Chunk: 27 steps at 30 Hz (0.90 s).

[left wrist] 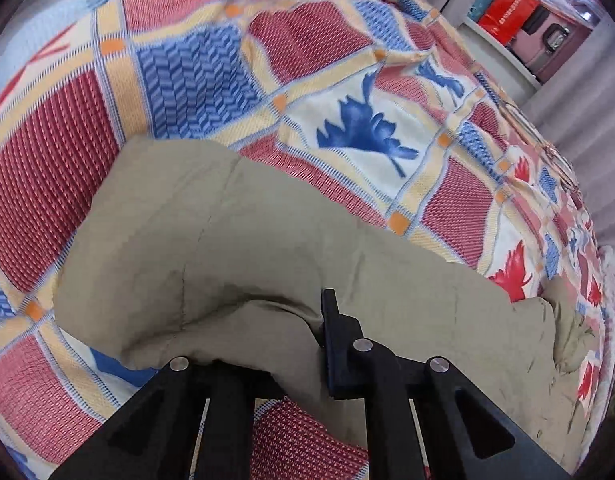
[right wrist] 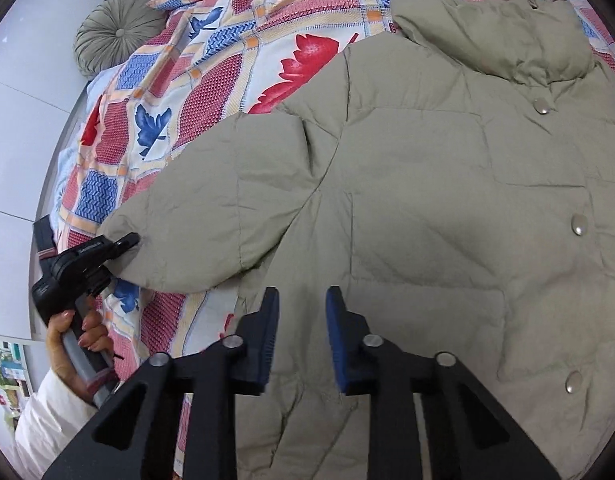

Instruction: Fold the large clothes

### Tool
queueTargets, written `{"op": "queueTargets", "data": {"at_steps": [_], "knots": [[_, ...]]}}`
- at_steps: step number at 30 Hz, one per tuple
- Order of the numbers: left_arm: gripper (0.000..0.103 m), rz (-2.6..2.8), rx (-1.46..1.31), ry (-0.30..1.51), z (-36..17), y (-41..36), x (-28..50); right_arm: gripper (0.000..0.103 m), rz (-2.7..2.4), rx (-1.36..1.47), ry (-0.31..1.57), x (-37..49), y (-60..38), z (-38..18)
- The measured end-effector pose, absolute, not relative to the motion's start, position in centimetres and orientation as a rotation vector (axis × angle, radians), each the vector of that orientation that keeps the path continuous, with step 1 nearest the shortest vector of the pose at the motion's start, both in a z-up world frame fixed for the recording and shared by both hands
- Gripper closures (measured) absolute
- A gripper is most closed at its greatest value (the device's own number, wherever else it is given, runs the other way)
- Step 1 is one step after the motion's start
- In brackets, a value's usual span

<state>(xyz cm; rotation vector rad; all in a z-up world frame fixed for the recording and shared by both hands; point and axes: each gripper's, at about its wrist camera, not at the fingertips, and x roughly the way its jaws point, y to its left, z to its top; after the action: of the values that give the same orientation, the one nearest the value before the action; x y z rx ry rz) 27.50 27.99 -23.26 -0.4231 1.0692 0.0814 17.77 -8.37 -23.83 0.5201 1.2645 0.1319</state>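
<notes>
A large olive-green puffer jacket with silver snap buttons lies spread front-up on a patchwork bedspread. Its sleeve stretches out to the left. My left gripper is shut on the sleeve's cuff, and in the left wrist view the sleeve bulges over the gripper and hides one finger. My right gripper is open and empty, hovering over the jacket's lower left body near the sleeve.
The bedspread has red, blue and cream squares with leaf prints. A round olive cushion lies at the far left corner. A white shelf with a red box and pink case stands beyond the bed. A grey headboard panel borders the left side.
</notes>
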Motion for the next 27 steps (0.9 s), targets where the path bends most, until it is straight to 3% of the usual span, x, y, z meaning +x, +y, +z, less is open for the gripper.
{"op": "queueTargets", "data": {"at_steps": [3,13,17,22,27], "knots": [[0.090,0.026,-0.373,1.005,-20.1,26.6,26.7,0.092,0.166,0.531,1.223,19.5,-7.5,-24.3],[0.089,-0.309,-0.288,0.884,-12.7,15.9,26.0,0.093,0.219,0.677,1.287,22.4,-4.8,-30.4],[0.089,-0.349,-0.226,0.931,-14.3,9.9,26.7,0.093,0.245,0.701,1.299,22.1,-5.3,-30.0],[0.089,-0.276,-0.289,1.035,-18.5,9.9,26.4,0.093,0.254,0.666,1.293,20.3,-7.6,-28.4],[0.089,-0.269,-0.111,1.063,-20.6,6.8,25.4,0.093,0.243,0.739,1.287,18.8,-10.7,-28.7]]}}
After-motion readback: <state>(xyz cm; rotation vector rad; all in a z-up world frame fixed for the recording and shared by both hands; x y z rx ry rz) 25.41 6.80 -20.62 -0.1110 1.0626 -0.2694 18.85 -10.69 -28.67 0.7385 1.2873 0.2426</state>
